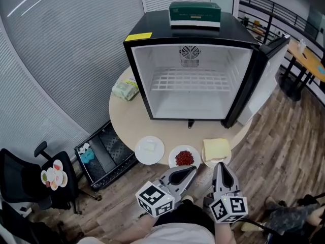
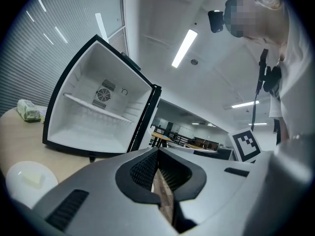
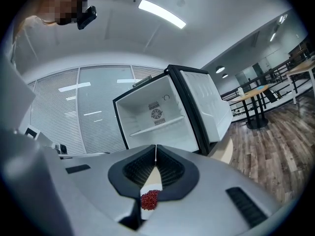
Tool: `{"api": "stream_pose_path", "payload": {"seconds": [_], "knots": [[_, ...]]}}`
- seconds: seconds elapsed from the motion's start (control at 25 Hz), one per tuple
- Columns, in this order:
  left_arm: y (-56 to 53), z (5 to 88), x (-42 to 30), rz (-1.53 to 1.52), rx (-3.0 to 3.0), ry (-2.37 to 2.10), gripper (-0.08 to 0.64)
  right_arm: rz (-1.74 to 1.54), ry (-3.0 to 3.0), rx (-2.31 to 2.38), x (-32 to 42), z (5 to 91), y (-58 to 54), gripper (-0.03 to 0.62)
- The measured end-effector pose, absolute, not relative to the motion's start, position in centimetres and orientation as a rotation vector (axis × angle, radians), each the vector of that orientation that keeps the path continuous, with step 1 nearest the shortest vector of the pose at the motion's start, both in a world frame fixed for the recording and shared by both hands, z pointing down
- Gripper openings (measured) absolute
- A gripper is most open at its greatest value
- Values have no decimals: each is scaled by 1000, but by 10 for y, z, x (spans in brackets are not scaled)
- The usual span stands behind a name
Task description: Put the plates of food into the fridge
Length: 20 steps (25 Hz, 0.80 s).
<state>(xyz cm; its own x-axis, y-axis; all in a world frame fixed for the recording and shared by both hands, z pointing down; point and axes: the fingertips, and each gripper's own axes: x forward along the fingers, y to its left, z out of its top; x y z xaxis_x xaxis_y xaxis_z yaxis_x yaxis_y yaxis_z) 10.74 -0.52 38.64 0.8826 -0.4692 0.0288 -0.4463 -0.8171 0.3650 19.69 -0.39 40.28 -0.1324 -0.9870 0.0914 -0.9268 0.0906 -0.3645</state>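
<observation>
A black mini fridge [image 1: 190, 55] stands open and empty on the round table [image 1: 127, 121], its door [image 1: 268, 78] swung to the right. At the table's near edge lie three plates: a white plate with pale food [image 1: 150, 150], a plate of red food [image 1: 184, 157] and a plate with a yellow slab [image 1: 217, 150]. My left gripper [image 1: 193, 169] is shut and empty just short of the red plate. My right gripper [image 1: 219, 164] is shut and empty at the yellow plate's near rim. The left gripper [image 2: 158, 150] faces the fridge [image 2: 98, 112]. The right gripper [image 3: 156, 146] shows the red food [image 3: 149, 199] through its cutout.
A green box [image 1: 195, 13] sits on top of the fridge. A crumpled packet [image 1: 125, 89] lies on the table to the fridge's left. On the floor at left are a black crate [image 1: 104, 154] and an office chair [image 1: 45, 179]. Another table [image 1: 304, 55] stands at far right.
</observation>
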Motion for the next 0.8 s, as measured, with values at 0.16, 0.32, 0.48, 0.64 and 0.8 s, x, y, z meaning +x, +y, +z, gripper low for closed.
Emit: {"api": "stream_pose_path", "payload": {"seconds": [0.16, 0.32, 0.48, 0.64, 0.8], "knots": [[-13, 388, 124, -86, 2692, -662, 5, -496, 2217, -1932, 205, 404, -15, 9], [-17, 390, 134, -75, 2701, -645, 5, -511, 2227, -1938, 210, 408, -20, 9], [-22, 395, 141, -61, 2700, -630, 5, -516, 2229, -1930, 214, 414, -21, 9], [-25, 402, 153, -38, 2699, -582, 5, -551, 2162, -1997, 230, 422, -17, 14], [-26, 408, 167, -6, 2702, -501, 5, -682, 2117, -1977, 236, 434, -13, 175]]}}
